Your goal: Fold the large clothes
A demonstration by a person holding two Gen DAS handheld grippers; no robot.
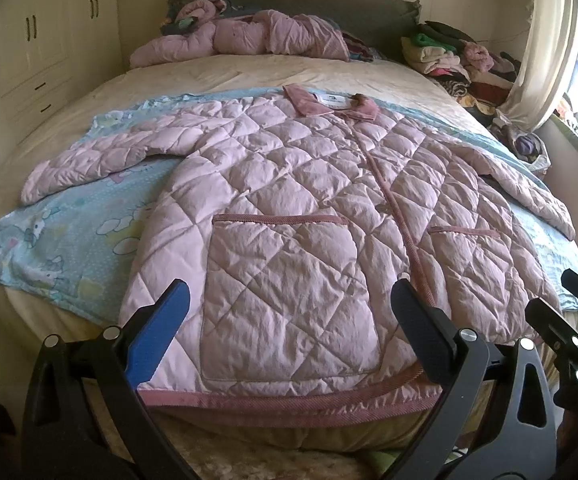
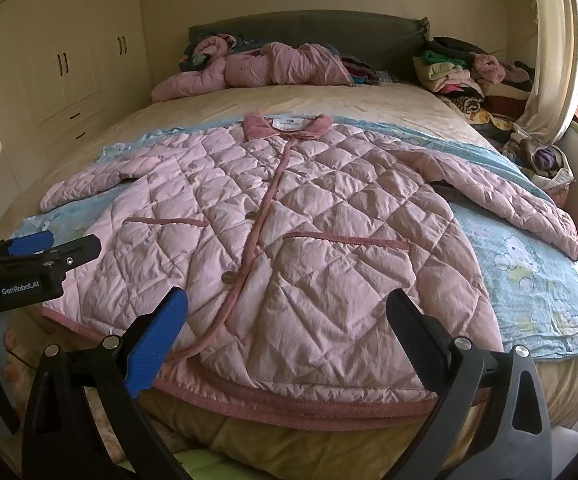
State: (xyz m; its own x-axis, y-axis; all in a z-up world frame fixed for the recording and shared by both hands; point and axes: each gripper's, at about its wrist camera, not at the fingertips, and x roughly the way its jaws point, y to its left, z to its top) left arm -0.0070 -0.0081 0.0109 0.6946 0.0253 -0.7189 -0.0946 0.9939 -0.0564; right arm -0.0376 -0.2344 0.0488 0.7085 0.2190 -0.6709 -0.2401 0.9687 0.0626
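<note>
the pink quilted coat (image 1: 289,200) lies face up and spread flat on the blue sheet (image 1: 69,248) on the bed, sleeves out, ready for folding, while the left gripper (image 1: 289,320) and right gripper (image 2: 287,320) hover spread wide and empty above its hem.

Pink quilted jacket (image 2: 289,240) spread flat on blue sheet (image 2: 529,272), right hand-held gripper (image 2: 287,320) spread wide above hem

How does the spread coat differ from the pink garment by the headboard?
The coat lies flat, front up, sleeves spread, over a blue sheet near the foot of the bed. The pink garment is bunched and twisted, unfolded, directly on the cream bedding at the head. The coat shows collar, pockets and buttons; the garment's parts cannot be told. Both are pink.
</note>
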